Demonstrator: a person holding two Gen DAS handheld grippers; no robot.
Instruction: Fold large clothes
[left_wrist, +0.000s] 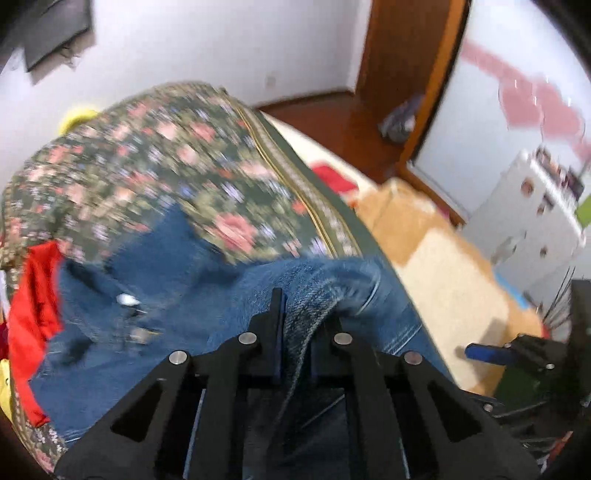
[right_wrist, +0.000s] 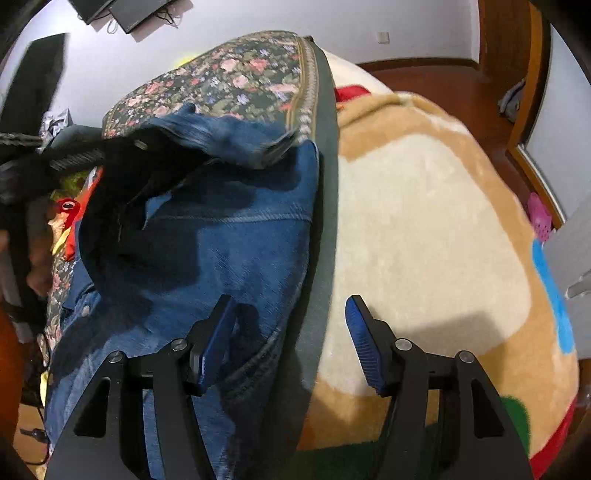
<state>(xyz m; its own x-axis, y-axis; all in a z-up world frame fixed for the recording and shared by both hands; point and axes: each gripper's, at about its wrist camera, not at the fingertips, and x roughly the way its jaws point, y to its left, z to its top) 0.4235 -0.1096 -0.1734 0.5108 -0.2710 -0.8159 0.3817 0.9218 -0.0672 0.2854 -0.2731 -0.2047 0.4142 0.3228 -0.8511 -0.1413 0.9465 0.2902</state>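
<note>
A blue denim jacket (right_wrist: 236, 236) lies on a dark floral cloth (right_wrist: 236, 77). In the left wrist view my left gripper (left_wrist: 295, 306) is shut on a fold of the denim jacket (left_wrist: 317, 288) and holds it lifted; this view is motion-blurred. The left gripper also shows in the right wrist view (right_wrist: 122, 147), holding the jacket's far edge raised. My right gripper (right_wrist: 288, 306) is open and empty, low over the jacket's near right edge, with one finger over denim and the other over the beige blanket.
A beige and cream fleece blanket (right_wrist: 424, 206) lies right of the floral cloth. Red fabric (left_wrist: 33, 314) lies left of the jacket. Wooden floor (right_wrist: 461, 85), a wooden door frame (left_wrist: 424, 110) and a white wall lie beyond. My right gripper's blue pad shows in the left wrist view (left_wrist: 487, 352).
</note>
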